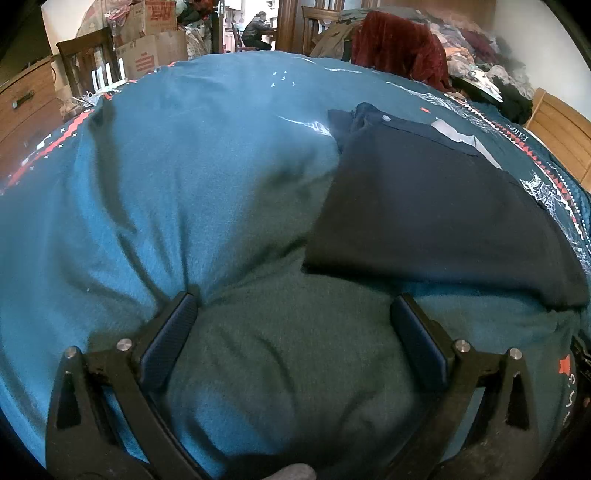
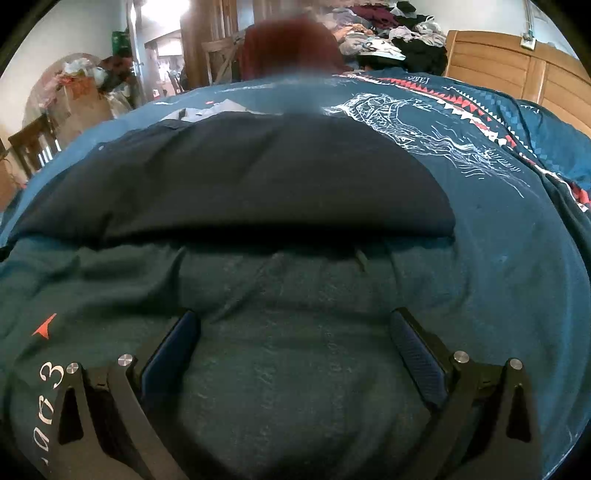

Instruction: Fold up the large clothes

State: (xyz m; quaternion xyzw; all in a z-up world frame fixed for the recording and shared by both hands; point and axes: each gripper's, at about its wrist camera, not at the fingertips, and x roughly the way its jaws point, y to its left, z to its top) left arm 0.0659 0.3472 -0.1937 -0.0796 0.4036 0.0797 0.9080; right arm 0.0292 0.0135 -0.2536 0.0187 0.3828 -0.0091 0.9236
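A dark navy garment point(image 1: 436, 206) lies folded flat on the teal bedspread point(image 1: 192, 177), with a grey lining and a snap button showing at its far end. In the right wrist view the same navy garment point(image 2: 236, 181) spans the middle, its near edge straight ahead of me. My left gripper point(image 1: 295, 306) is open, low over the bedspread, to the left of the garment's near corner, with nothing between its fingers. My right gripper point(image 2: 295, 321) is open too, just short of the garment's near edge, over bare teal bedspread point(image 2: 498, 258).
A dark red garment point(image 1: 399, 48) and a heap of mixed clothes point(image 1: 480, 55) lie at the far end of the bed. Cardboard boxes point(image 1: 151, 40), a wooden chair point(image 1: 88, 62) and a drawer unit point(image 1: 26, 96) stand to the left. A wooden headboard point(image 2: 517, 70) rises at right. A person sits beyond the doorway point(image 1: 258, 29).
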